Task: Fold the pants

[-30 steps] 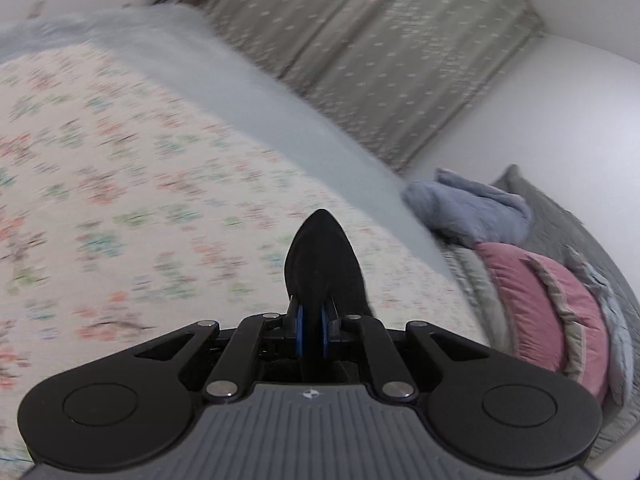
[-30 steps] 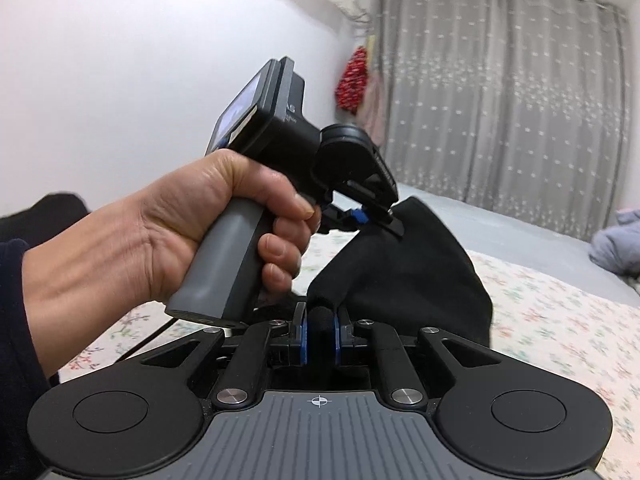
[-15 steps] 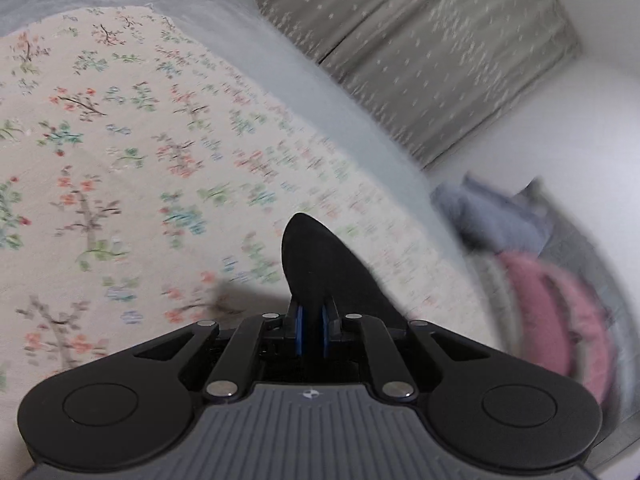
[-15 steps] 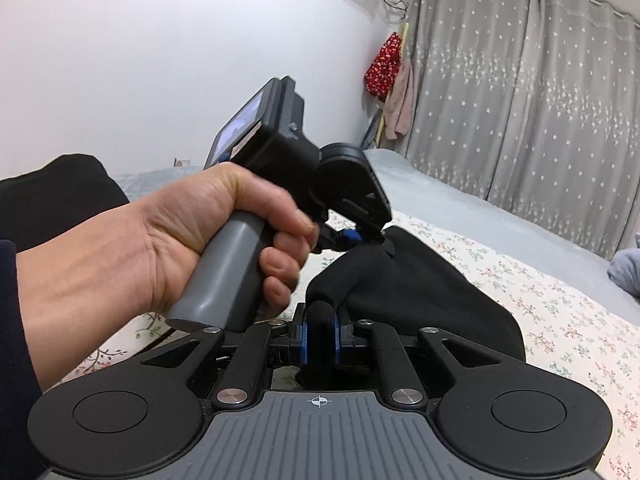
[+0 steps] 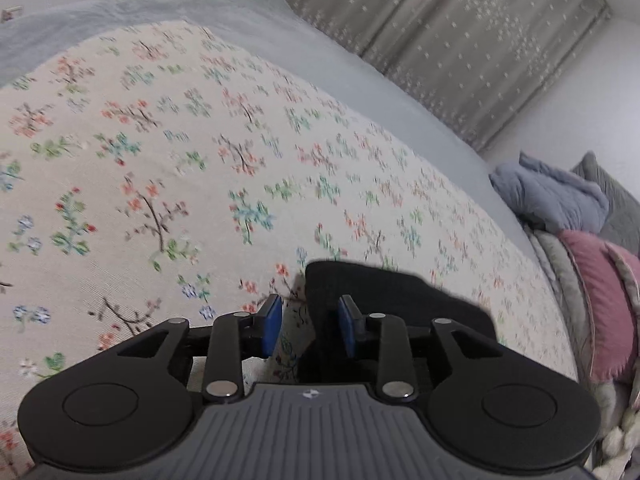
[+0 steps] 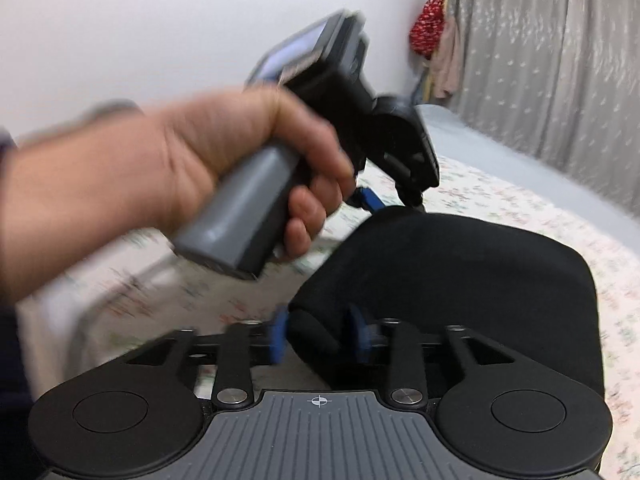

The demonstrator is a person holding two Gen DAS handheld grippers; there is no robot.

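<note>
Left gripper (image 5: 306, 330) opening off black pants (image 5: 400, 300), floral bedspread (image 5: 200, 160), pillows (image 5: 592, 300) beyond

The left gripper (image 5: 308, 326) has just been opening above the floral bedspread (image 5: 168, 168); black pants (image 5: 400, 296) are lying between its blue pads (image 5: 273, 325), unpinched.

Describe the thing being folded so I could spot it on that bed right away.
Find the bed's flowered cover, pale with small red, green and blue sprigs. On it, right in front of the tongs, lies a folded bundle of black pants. It is the only plain black cloth there; the grey-blue blanket and pink pillow sit by the wall.
</note>
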